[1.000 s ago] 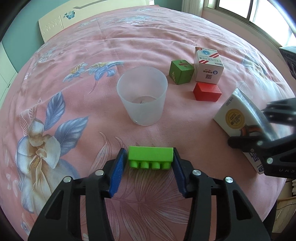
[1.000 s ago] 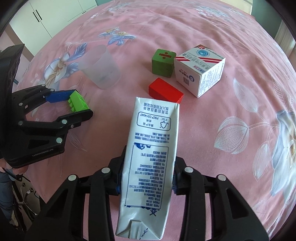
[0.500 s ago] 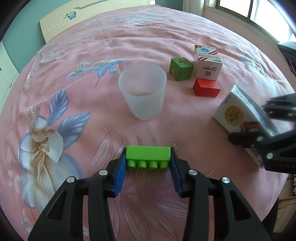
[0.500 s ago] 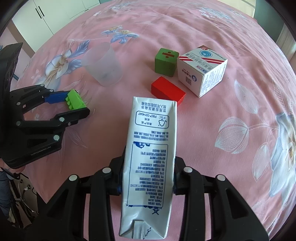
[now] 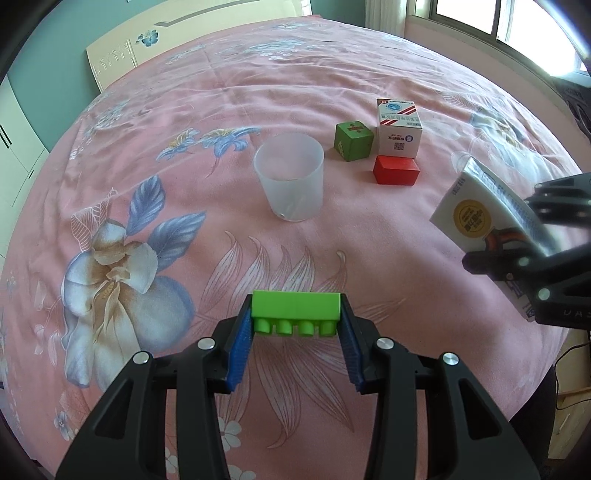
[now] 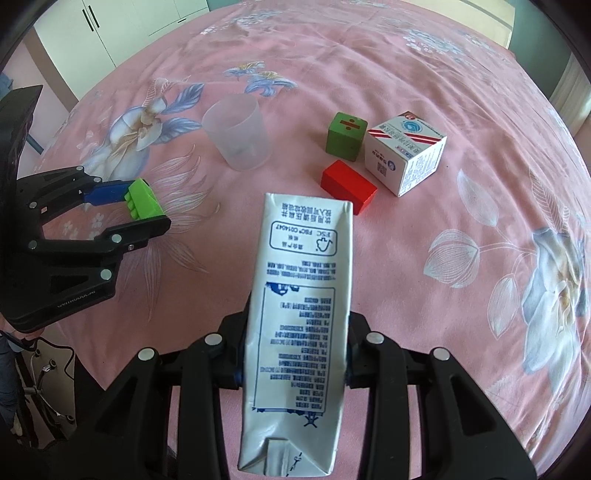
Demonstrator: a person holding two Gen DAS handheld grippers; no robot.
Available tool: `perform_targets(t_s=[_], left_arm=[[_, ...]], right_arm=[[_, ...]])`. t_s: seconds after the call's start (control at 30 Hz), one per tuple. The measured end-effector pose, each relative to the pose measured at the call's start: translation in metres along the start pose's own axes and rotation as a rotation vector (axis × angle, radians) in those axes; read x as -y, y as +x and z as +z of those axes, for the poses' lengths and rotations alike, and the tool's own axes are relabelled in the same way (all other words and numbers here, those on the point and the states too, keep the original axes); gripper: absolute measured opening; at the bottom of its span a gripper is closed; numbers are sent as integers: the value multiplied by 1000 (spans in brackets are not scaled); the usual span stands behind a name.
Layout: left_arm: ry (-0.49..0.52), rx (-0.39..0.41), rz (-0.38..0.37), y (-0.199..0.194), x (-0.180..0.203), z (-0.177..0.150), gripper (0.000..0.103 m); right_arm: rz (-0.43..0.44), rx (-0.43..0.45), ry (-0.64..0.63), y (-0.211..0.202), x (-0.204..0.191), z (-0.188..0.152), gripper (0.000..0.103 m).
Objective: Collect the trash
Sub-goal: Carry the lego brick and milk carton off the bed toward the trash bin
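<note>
Gripping a green brick point(image 5: 295, 308), left hand-held gripper point(image 5: 295, 332); right hand-held gripper point(image 6: 293, 354) clamps milk carton point(image 6: 299, 314).

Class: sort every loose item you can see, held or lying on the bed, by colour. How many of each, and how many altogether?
Green: 2, studded plastic brick, wooden cube
Red: 1, wooden block
White: 2, milk carton, small cardboard box
Clear: 1, plastic cup
Total: 6

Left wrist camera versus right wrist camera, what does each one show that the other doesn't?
Only the left wrist view shows the window and the milk carton's yellow round label. Only the right wrist view shows the white wardrobe doors and the carton's printed text panel. Both show the plastic cup, green cube, red block, white box and green brick.
</note>
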State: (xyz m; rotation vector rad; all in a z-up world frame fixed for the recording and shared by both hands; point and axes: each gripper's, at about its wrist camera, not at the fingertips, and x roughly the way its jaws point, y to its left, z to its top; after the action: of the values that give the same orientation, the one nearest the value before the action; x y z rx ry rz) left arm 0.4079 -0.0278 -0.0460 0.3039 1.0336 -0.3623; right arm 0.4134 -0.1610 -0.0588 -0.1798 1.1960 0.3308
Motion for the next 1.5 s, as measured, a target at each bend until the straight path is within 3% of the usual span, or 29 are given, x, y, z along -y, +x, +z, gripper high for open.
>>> perform_targets(t_s=[0.57, 1.13, 1.5], left_arm=[[50, -10, 42, -59, 32, -52, 45], [91, -19, 38, -80, 68, -106, 45], [138, -27, 23, -92, 89, -148, 45]], right_arm=[[-13, 16, -38, -43, -32, -65, 37], [22, 20, -69, -60, -65, -131, 37], [54, 3, -171, -74, -97, -184, 37]])
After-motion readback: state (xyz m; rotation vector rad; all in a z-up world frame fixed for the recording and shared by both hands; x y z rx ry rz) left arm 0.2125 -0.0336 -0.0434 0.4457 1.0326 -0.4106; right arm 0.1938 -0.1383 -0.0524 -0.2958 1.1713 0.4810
